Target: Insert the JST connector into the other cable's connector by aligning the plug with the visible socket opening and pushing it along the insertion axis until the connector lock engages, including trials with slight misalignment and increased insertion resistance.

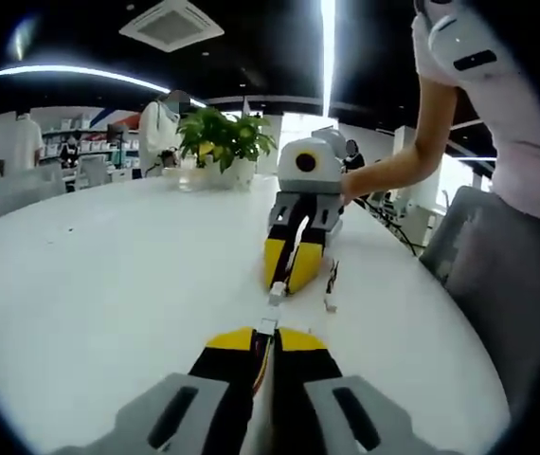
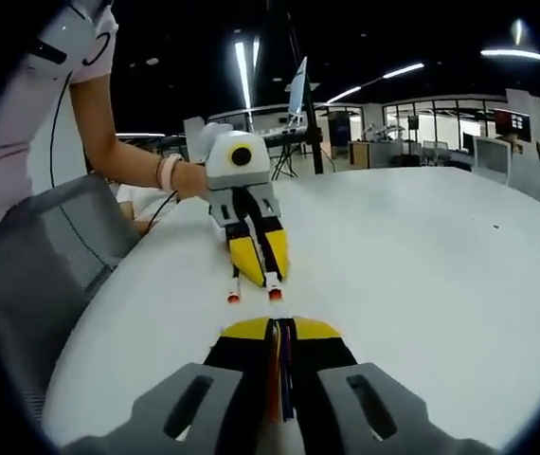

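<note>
Step in hand, as I read it: pre-insertion, both halves gripped and facing each other, not yet mated.

Left gripper (image 1: 266, 339), yellow-tipped black jaws w/ grey bodies, bottom centre of left gripper view: jaws pressed nearly together on a thin cable w/ red/orange wires; its small white JST connector (image 1: 267, 325) pokes out just past the tips.

Right gripper (image 2: 280, 334), same build, bottom centre of right gripper view: jaws closed on a bundle of coloured wires (image 2: 280, 379); can't make out its connector end in that view.

In left gripper view, the right gripper sits mid-frame, tips down on the round white table (image 1: 109, 284), w/ a small white connector (image 1: 277, 292) at its tip, near but apart from the left one. A 2nd short lead w/ white end (image 1: 330, 304) lies just right of it.

In right gripper view, two red-tipped ends (image 2: 254, 295) show below the left gripper's jaws, centre frame.

Next move calls for: close the gap, square plug to socket opening, push straight along axis till lock engages. Parts look tiny; which is plug vs socket can't tell.
</note>
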Demonstrator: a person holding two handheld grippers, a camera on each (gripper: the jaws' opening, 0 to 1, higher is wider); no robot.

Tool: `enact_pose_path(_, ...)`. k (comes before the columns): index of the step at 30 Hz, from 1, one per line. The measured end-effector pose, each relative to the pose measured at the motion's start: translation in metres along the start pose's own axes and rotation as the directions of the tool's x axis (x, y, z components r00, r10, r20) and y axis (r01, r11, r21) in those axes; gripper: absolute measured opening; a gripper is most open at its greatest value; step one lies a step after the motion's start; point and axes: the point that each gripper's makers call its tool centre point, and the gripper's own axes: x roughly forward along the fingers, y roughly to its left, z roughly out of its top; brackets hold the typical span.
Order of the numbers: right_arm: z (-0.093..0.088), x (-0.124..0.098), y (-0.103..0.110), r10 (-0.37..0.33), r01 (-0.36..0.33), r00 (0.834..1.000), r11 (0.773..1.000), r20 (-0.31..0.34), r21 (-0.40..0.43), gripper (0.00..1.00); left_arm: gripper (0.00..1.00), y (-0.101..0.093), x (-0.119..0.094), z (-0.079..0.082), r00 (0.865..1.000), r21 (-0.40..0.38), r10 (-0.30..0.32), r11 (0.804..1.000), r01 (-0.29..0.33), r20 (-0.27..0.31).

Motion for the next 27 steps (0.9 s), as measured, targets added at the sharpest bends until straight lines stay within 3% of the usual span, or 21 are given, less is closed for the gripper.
enact_pose_path(11, 0.009, 0.001, 0.007, 0.018, -0.018, 1.0, 1.0, 0.004, -0.026, 0.04, 0.01, 0.004, -0.006, 0.004, 1.0, -0.019, -0.016, 1.0, 0.016, 0.002)
enact_pose_path(27, 0.015, 0.004, 0.006, 0.02, -0.02, 1.0, 0.999, 0.012, -0.027, 0.04, 0.01, 0.009, -0.003, 0.007, 1.0, 0.022, -0.011, 1.0, 0.011, -0.006)
